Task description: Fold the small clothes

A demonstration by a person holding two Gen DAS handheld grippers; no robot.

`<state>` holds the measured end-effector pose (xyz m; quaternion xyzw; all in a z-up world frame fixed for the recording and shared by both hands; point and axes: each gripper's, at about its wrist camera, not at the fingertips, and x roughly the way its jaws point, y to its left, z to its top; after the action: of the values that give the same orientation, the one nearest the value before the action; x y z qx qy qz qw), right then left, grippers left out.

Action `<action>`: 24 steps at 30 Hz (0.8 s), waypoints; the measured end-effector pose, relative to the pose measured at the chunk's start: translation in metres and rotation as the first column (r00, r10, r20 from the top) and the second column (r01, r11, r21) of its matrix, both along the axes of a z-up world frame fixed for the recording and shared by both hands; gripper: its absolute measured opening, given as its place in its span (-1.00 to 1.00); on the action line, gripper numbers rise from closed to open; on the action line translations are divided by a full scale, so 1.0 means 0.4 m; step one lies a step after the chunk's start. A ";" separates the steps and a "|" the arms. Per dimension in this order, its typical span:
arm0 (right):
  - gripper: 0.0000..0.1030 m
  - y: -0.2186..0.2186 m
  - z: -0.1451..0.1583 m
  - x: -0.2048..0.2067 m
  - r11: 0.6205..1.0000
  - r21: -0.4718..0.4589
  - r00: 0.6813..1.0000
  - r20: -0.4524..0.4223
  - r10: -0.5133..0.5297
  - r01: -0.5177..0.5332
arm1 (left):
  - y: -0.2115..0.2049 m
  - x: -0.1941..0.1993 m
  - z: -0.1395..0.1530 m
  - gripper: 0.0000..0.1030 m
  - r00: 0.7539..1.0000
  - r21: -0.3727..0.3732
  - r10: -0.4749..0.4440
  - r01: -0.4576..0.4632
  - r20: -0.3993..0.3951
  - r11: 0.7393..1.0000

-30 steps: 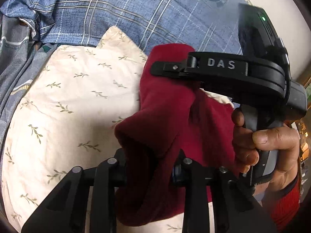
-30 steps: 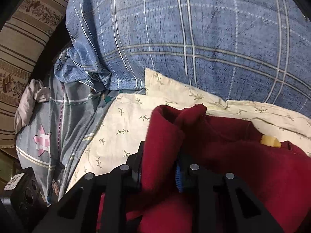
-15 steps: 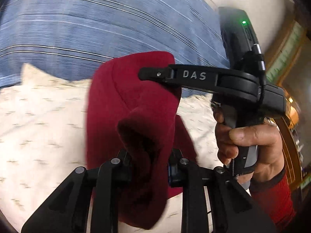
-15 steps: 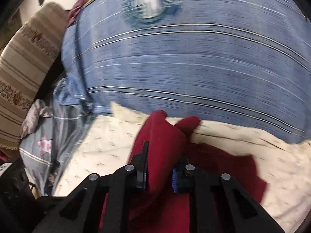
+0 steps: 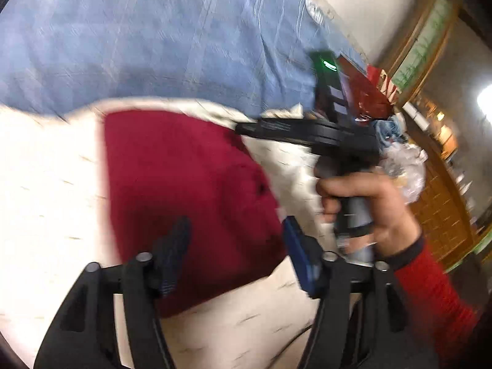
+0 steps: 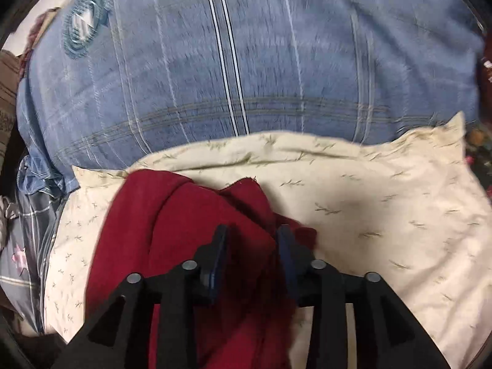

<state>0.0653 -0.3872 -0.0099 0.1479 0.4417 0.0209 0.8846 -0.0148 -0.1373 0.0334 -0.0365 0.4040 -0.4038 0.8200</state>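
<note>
Across the lower centre of both views, the red garment (image 5: 190,184) lies on the leaf-print cream pillow (image 6: 384,209); left gripper (image 5: 235,236) spread wide over it, right gripper (image 6: 252,240) parted around a fold; bare pillow lower right, blue plaid quilt (image 6: 246,61) bordering above

Dim warm indoor light, heavy motion blur, fisheye-curved dark edges.

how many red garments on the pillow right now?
1. A dark red fleece garment lies on the cream leaf-print pillow, between the right tool's fingers. More could be hidden under its folds.
</note>
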 end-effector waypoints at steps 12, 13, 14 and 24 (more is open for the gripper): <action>-0.39 0.167 -0.102 -0.141 0.955 -0.208 0.976 -0.102 0.192 -0.210 | 0.092 0.067 -0.153 0.34 0.990 0.152 0.137 -0.132 -0.021 0.980; -0.38 0.146 -0.111 -0.159 0.969 -0.164 0.981 -0.093 0.170 -0.184 | 0.089 0.065 -0.158 0.34 0.992 0.157 0.124 -0.118 -0.028 0.980; -0.38 0.123 -0.109 -0.177 0.982 -0.101 0.986 -0.076 0.149 -0.156 | 0.092 0.060 -0.158 0.34 0.992 0.154 0.120 -0.114 -0.028 0.981; 0.20 0.051 -0.073 -0.173 0.993 0.119 1.000 -0.005 0.013 -0.012 | 0.074 0.056 -0.156 0.35 0.990 0.136 0.138 -0.135 -0.019 0.982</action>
<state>-0.0037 -0.3667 -0.0393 0.1977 0.4431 0.0524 0.8728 0.0075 -0.1077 -0.0291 -0.0146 0.4386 -0.3179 0.8405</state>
